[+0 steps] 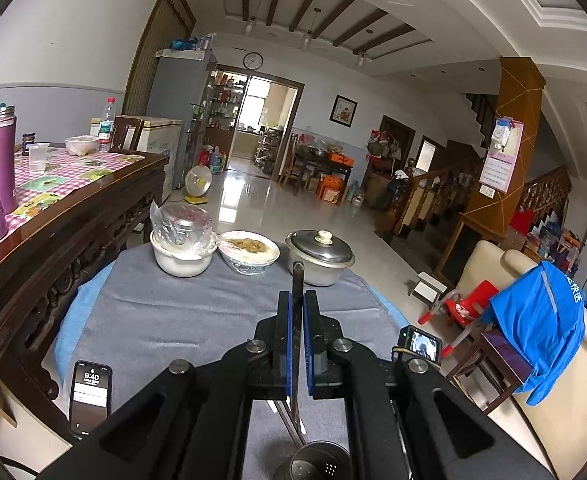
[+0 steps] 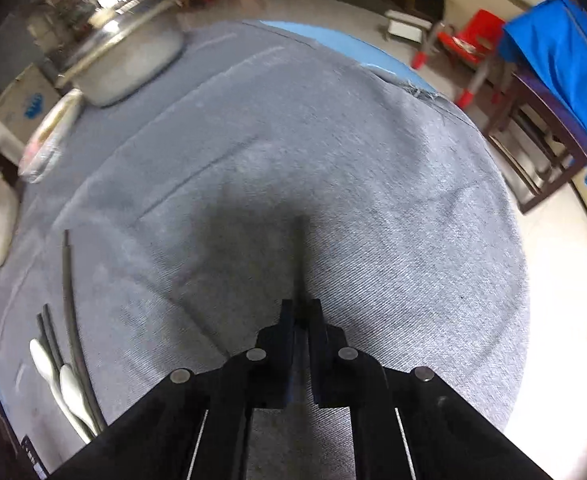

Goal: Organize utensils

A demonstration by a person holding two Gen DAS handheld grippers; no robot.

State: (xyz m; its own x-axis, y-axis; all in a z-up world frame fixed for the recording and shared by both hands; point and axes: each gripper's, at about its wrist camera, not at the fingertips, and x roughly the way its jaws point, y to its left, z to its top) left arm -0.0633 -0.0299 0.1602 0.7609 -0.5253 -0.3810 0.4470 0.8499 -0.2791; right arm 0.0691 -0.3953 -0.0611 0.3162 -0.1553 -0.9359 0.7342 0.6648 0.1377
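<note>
Tongs: left (image 1: 297, 300) grips one ladle (image 1: 298, 280); two white spoons (image 2: 59, 384).

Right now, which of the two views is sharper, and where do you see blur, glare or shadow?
Left wrist view: sharp; window glare on the polished floor, straight lines bent by the fisheye. Right wrist view: softer, the metal pot and table edges smeared by motion; a dark shadow on the grey cloth ahead of the right gripper, whose jaws stand closed.
</note>
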